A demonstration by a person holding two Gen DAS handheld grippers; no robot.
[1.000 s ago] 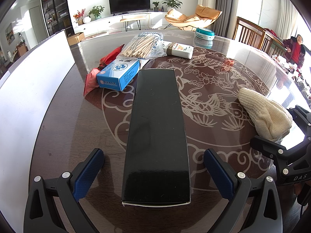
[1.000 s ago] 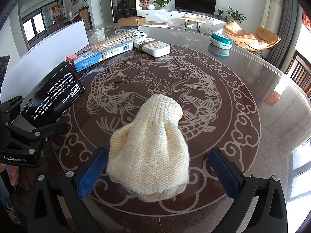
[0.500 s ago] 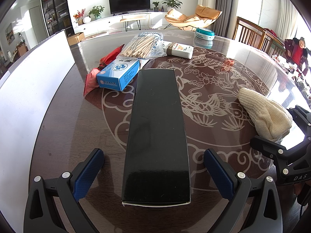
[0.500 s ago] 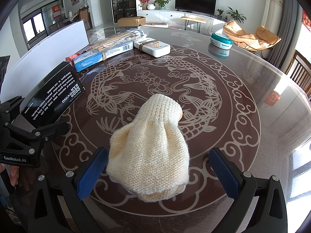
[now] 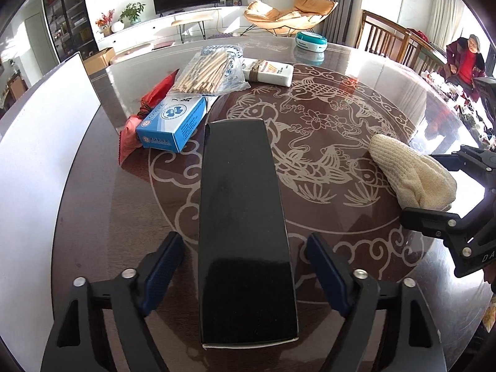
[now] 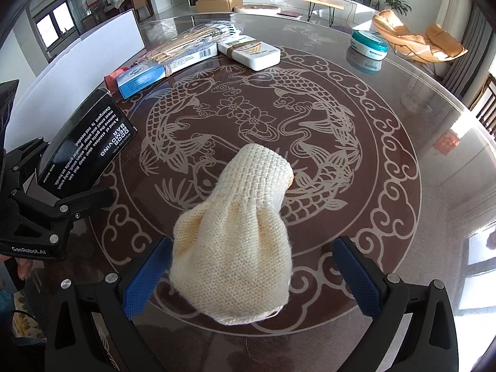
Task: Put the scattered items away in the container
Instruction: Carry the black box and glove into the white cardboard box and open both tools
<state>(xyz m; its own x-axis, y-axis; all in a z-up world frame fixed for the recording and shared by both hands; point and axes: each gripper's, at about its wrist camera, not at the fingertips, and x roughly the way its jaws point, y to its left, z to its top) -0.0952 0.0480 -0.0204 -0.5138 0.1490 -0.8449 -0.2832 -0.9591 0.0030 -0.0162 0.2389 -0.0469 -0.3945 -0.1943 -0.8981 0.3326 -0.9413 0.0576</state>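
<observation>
In the left wrist view the left gripper straddles the near end of a long black box that lies flat on the tabletop and runs up the middle of the frame. Its fingers are closing in on the box, with a narrow gap still showing on each side, so the pads do not yet press it. Upper left of the box sits a blue box, resting partly on a red bag, with a clear pack of wooden sticks just behind it and a white tied packet beside that. A teal round tin stands farther back. A white panel fills the left edge. At the right, a cream knit hat lies between the black arms of the other gripper.

In the right wrist view the right gripper has the hat between its wide-open fingers; the left pad is just at the knit, the right pad stands clear. The black box shows at the left edge with the left gripper around it. A person in red sits at the far upper right of the left view
</observation>
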